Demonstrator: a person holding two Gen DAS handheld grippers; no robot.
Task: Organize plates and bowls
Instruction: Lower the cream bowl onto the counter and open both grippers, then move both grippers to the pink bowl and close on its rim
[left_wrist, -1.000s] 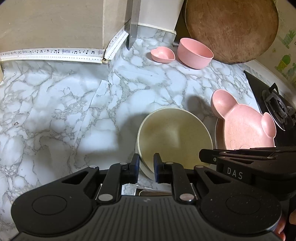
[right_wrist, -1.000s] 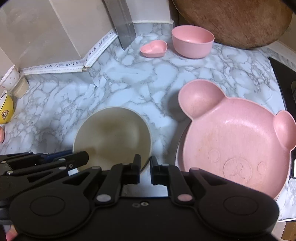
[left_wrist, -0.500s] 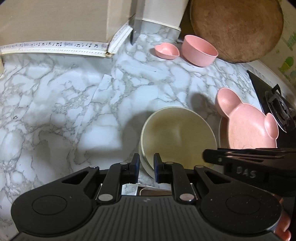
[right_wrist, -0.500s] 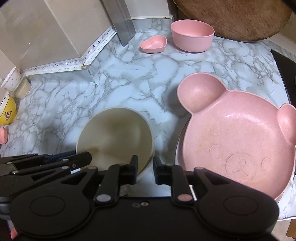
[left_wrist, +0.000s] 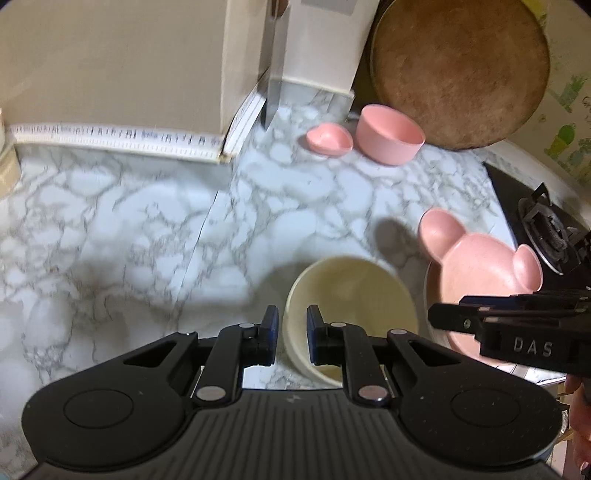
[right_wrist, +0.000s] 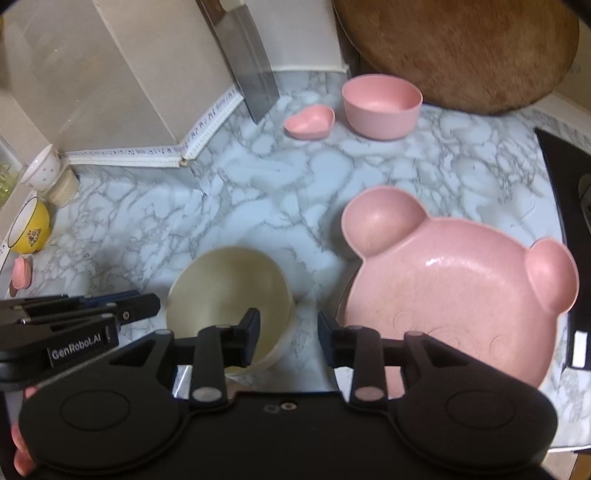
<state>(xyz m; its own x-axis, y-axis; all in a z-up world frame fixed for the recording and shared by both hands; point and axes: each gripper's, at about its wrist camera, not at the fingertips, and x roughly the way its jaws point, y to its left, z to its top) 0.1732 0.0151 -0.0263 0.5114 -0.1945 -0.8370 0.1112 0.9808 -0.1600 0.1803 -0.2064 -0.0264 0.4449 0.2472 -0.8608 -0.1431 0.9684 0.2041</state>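
A cream bowl (left_wrist: 354, 295) (right_wrist: 225, 295) stands on the marble counter (left_wrist: 147, 221), just ahead of both grippers. My left gripper (left_wrist: 291, 332) (right_wrist: 147, 306) hovers over the bowl's left rim, shut to a narrow gap with nothing pinched in it. Over the right rim, my right gripper (right_wrist: 289, 332) (left_wrist: 443, 321) has its jaws opening. The rim shows below the gap and the pads are clear of it. To the right lies a pink bear-shaped plate (left_wrist: 480, 266) (right_wrist: 454, 295). A pink round bowl (left_wrist: 389, 134) (right_wrist: 382, 107) and a pink heart dish (left_wrist: 328, 138) (right_wrist: 310, 122) sit at the back.
A round wooden board (right_wrist: 454, 48) leans on the back wall, with a cleaver blade (right_wrist: 255, 77) left of it. A black stove (left_wrist: 546, 236) borders the right side. A yellow bowl (right_wrist: 31, 229) and a white cup (right_wrist: 40, 170) stand far left.
The right jaws have spread apart off the bowl's right rim. Both grippers have risen, so the bowl looks smaller and lower. The left jaws keep the same narrow gap.
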